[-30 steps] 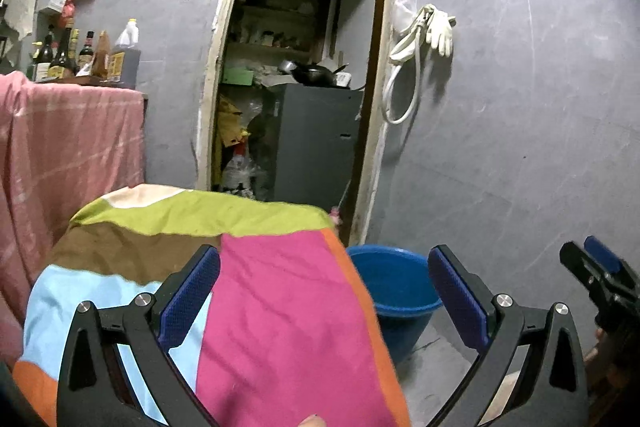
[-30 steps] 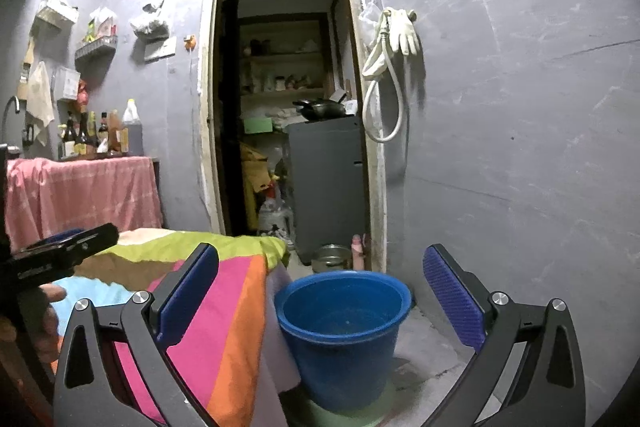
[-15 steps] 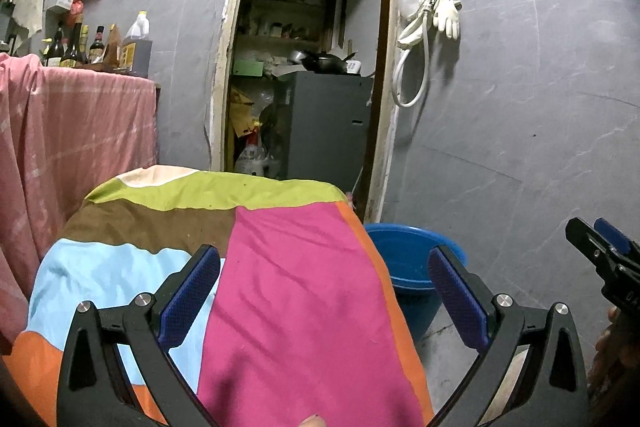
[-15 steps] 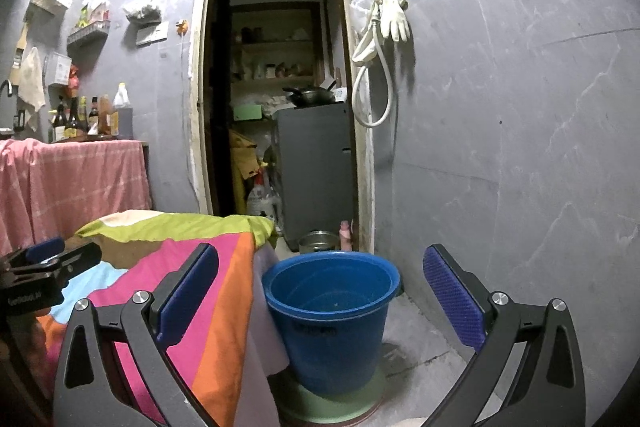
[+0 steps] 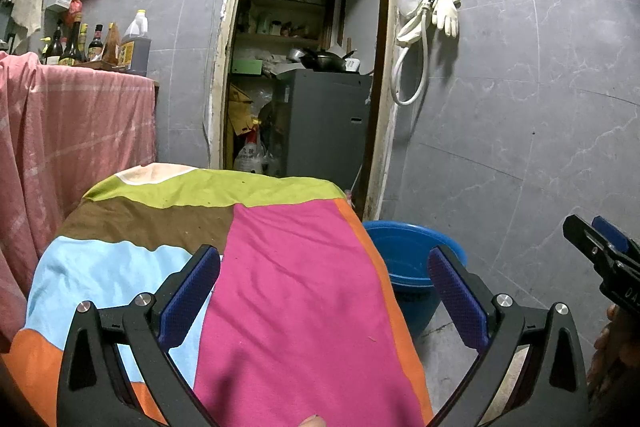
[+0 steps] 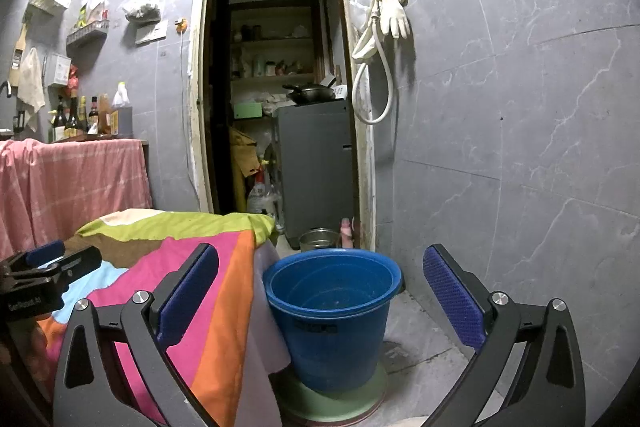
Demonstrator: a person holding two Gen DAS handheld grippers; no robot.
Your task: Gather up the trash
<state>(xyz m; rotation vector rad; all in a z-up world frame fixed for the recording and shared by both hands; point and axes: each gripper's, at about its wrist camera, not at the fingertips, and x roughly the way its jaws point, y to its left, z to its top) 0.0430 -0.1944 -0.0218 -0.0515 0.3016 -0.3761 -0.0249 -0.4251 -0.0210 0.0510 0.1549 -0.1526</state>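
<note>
A blue plastic bucket (image 6: 332,311) stands on a green base on the floor, right of a table under a multicoloured cloth (image 5: 288,287); the bucket also shows in the left wrist view (image 5: 404,259). I see no loose trash on the cloth. My left gripper (image 5: 324,291) is open and empty above the cloth's pink panel. My right gripper (image 6: 320,287) is open and empty, level with the bucket and in front of it. Each gripper shows at the edge of the other's view.
A grey tiled wall (image 6: 520,147) runs along the right. An open doorway (image 6: 280,87) leads to a storeroom with a grey cabinet (image 6: 316,163). A pink-draped counter (image 5: 72,131) with bottles stands at left. Gloves and a hose (image 6: 384,27) hang by the door.
Both grippers have drifted slightly; the left view now takes in more of the cloth, and the right view sits a little lower and nearer the bucket. Both jaws stay open.
</note>
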